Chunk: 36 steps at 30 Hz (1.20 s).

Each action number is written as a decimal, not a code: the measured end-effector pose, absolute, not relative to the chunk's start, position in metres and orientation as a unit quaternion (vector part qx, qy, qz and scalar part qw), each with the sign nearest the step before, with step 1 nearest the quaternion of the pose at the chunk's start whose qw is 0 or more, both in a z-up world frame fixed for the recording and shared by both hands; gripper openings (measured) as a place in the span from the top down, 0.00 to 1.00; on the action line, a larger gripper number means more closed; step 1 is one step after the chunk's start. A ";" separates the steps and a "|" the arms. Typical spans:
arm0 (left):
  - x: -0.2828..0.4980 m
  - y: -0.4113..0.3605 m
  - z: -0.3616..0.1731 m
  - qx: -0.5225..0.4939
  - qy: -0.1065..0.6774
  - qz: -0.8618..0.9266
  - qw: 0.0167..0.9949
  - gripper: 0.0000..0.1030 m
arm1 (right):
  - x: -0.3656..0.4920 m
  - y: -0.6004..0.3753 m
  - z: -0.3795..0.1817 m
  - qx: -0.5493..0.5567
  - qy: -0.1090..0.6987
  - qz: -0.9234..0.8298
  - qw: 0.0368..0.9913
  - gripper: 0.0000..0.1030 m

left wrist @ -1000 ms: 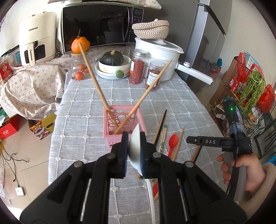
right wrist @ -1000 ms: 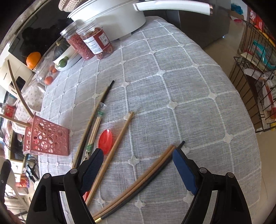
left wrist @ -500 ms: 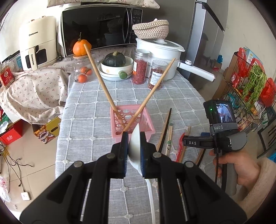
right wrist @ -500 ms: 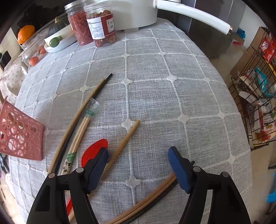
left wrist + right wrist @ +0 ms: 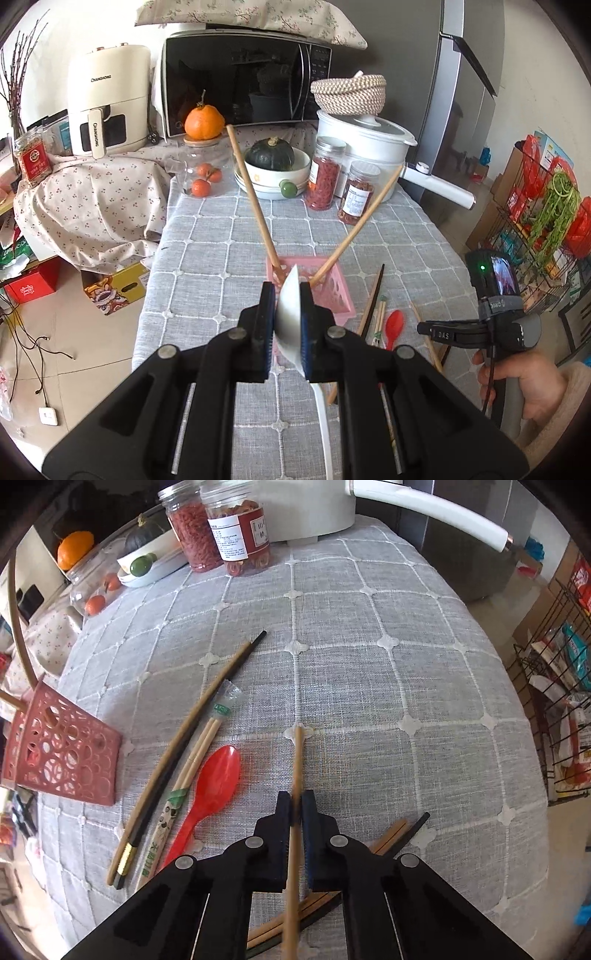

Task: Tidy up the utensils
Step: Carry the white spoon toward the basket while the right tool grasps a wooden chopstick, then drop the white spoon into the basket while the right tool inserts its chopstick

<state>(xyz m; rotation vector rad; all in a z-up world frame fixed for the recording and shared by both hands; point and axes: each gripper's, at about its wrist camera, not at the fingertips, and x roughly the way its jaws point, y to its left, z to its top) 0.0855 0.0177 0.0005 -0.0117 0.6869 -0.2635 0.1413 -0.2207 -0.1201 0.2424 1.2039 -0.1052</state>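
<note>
On the cloth [image 5: 369, 672], the right gripper [image 5: 295, 812] is clamped on one chopstick [image 5: 297, 760] and the left gripper [image 5: 287, 314] on a white spoon [image 5: 290, 317] near the basket [image 5: 332, 291]; the thin chopstick may pivot or slip on lifting.

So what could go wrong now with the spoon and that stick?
The left gripper pinches the white spoon only by its curved bowl, so it might slip or swing. The right gripper holds one chopstick far from its tip; that tip could drag the cloth. Two sticks already lean in the pink basket, so new ones may bump them.
</note>
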 end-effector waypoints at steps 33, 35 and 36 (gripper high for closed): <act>0.130 -0.025 -0.001 -0.020 0.103 0.026 0.994 0.87 | 0.079 -0.235 0.014 0.178 0.376 0.077 0.906 0.95; 0.131 -0.027 -0.003 -0.015 0.110 0.025 0.993 0.87 | 0.079 -0.235 0.015 0.178 0.375 0.078 0.906 0.95; 0.133 -0.028 -0.004 -0.013 0.117 0.023 0.993 0.85 | 0.078 -0.235 0.015 0.178 0.375 0.078 0.907 0.94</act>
